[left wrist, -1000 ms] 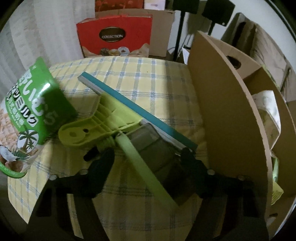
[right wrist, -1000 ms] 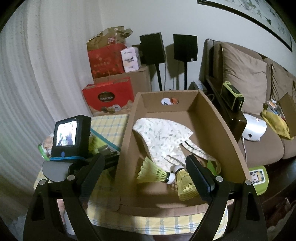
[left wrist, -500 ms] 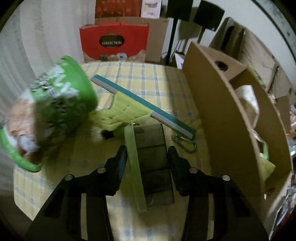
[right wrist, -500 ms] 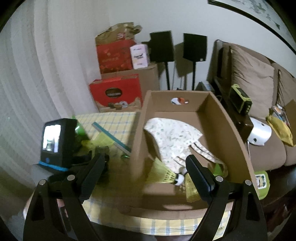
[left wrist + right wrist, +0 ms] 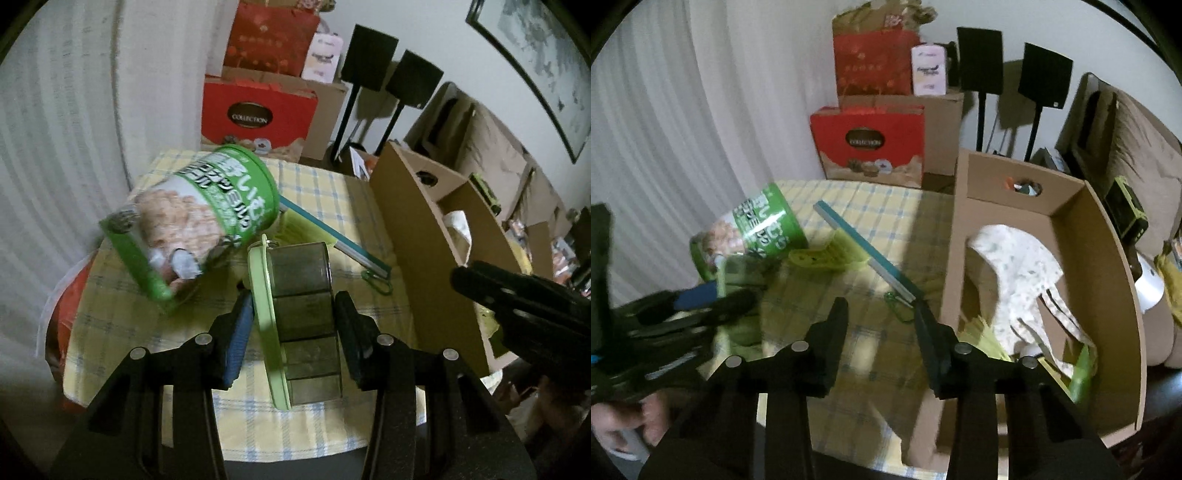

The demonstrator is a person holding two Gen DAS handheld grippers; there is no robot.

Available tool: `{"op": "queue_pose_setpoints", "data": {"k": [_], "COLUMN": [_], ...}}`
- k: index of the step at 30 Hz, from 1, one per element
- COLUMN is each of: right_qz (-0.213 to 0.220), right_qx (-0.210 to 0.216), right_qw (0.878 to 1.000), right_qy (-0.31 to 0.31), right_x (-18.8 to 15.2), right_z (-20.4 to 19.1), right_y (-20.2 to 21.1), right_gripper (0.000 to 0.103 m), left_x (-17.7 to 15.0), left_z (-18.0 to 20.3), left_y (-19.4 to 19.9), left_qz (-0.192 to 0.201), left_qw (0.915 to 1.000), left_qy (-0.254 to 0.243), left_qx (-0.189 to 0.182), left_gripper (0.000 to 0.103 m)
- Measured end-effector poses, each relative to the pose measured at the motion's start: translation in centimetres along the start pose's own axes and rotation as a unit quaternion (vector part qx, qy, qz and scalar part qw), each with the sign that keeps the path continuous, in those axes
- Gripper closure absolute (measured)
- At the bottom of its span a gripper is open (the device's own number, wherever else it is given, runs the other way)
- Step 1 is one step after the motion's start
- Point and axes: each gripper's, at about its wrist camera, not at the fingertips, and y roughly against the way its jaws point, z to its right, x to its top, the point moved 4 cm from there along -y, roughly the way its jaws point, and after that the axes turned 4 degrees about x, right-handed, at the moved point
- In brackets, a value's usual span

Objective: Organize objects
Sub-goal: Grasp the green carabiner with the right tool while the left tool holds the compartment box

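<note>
**Q:** On the far left of the surface (image 5: 122, 314), what's there?

**A:** Green snack tub (image 5: 192, 221), tipped on its side on the yellow check cloth, w/ an orange bag (image 5: 68, 306) at the surface's left edge beyond it.

**Q:** Next to the right?

**A:** Left tool (image 5: 295, 317). Its two fingers are pinching a clear smoky pill organizer (image 5: 304, 295) w/ a lime-green lid edge, held above the cloth. Just behind it lies a lime-green squeegee (image 5: 864, 247) w/ a teal blade, angled diagonally; a small green clip (image 5: 376, 282) lies at the blade's near end.

**Q:** And further right?

**A:** Right tool (image 5: 882, 332), fingers spread apart w/ nothing between them, above the cloth near the blade's end. Beside it stands an open cardboard box (image 5: 1108, 280) on the surface's right side, w/ a pale patterned cloth (image 5: 1015, 266) inside.
</note>
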Motion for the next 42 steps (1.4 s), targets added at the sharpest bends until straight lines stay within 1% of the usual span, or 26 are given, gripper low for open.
{"op": "queue_pose_setpoints", "data": {"k": [2, 7, 9, 10, 13, 16, 25, 28, 31, 35, 38, 40, 42], "right_qz": [-0.02, -0.074, -0.094, -0.102, -0.132, -0.153, -0.185, -0.196, -0.201, -0.204, -0.213, -0.226, -0.24], "right_qx": [-0.005, -0.02, -0.02, -0.022, -0.032, -0.038, -0.045, -0.05, -0.046, -0.062, -0.069, -0.075, -0.073], "right_qw": [1.0, 0.997, 0.995, 0.994, 0.99, 0.987, 0.981, 0.979, 0.978, 0.977, 0.975, 0.971, 0.968], "right_qy": [0.01, 0.032, 0.035, 0.035, 0.041, 0.043, 0.02, 0.011, 0.0, 0.004, 0.006, 0.009, 0.01], "right_x": [0.4, 1.5, 1.6, 1.6, 1.5, 1.3, 1.0, 1.0, 1.0, 1.0, 1.0, 1.1, 1.3], "right_z": [-0.4, -1.0, -1.0, -1.0, -0.9, -0.9, -0.4, -0.1, 0.0, 0.0, -0.1, -0.1, 0.0], "right_y": [-1.5, -5.3, -6.7, -7.3, -9.4, -10.9, -12.9, -13.6, -14.1, -14.6, -14.9, -15.1, -15.3], "right_gripper": [0.07, 0.071, 0.073, 0.075, 0.077, 0.078, 0.078, 0.08, 0.08, 0.08, 0.077, 0.074, 0.072], "left_x": [0.0, -0.2, -0.4, -0.5, -0.7, -1.0, -1.3, -1.3, -1.3, -1.2, -1.2, -1.2, -1.2], "left_z": [-0.5, -1.5, -1.6, -1.7, -2.0, -2.3, -2.9, -3.0, -3.3, -3.5, -3.6, -3.6, -3.7], "left_y": [0.5, 1.2, 1.3, 1.3, 1.4, 1.7, 1.6, 1.6, 1.5, 1.5, 1.5, 1.5, 1.5], "left_qz": [0.003, 0.007, 0.008, 0.008, 0.007, 0.009, 0.007, 0.007, 0.007, 0.006, 0.006, 0.006, 0.006], "left_qw": [1.0, 0.9998, 0.9998, 0.9998, 0.9997, 0.9995, 0.9991, 0.999, 0.9989, 0.9987, 0.9986, 0.9985, 0.9984], "left_qy": [0.004, 0.012, 0.012, 0.012, 0.014, 0.018, 0.027, 0.028, 0.029, 0.032, 0.031, 0.032, 0.032], "left_qx": [-0.003, -0.013, -0.014, -0.014, -0.018, -0.022, -0.033, -0.036, -0.037, -0.039, -0.043, -0.044, -0.046], "left_gripper": [0.061, 0.061, 0.061, 0.061, 0.061, 0.061, 0.061, 0.061, 0.061, 0.061, 0.061, 0.061, 0.061]}}
